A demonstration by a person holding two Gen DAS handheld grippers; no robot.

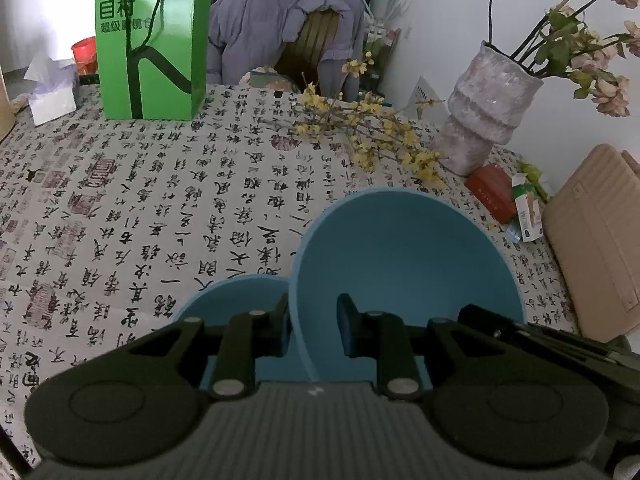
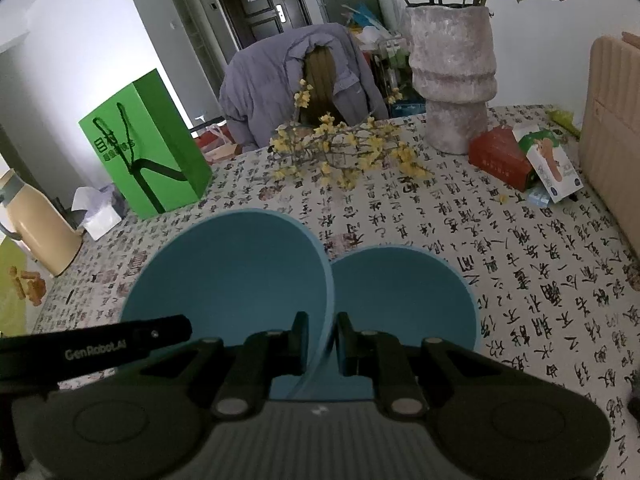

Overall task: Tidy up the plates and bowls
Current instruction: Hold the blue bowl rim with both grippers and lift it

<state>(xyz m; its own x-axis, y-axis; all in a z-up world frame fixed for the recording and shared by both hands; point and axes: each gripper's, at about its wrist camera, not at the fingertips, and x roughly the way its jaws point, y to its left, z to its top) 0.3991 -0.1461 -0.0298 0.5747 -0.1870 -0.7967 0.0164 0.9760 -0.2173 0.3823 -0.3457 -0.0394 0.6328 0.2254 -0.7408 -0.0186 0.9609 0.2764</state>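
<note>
Sitting side by side on the calligraphy-print table (image 1: pixel 168 184), the two blue bowls are each caught by a rim: the left claw (image 1: pixel 312 320) pinches the near edge of the big bowl (image 1: pixel 404 256), one finger inside and one outside, while the small bowl (image 1: pixel 236 300) sits to its left in that view. The right claw (image 2: pixel 322 334) is nearly pressed together, and which bowl's edge it nips, the larger bowl (image 2: pixel 228 276) or the smaller one (image 2: pixel 404 296), I cannot tell. Gripping thin rims probably suits lifting one bowl to nest it in the other. Both claws angle steeply downward, close together; the left claw's arm (image 2: pixel 96 346) crosses the right view.
</note>
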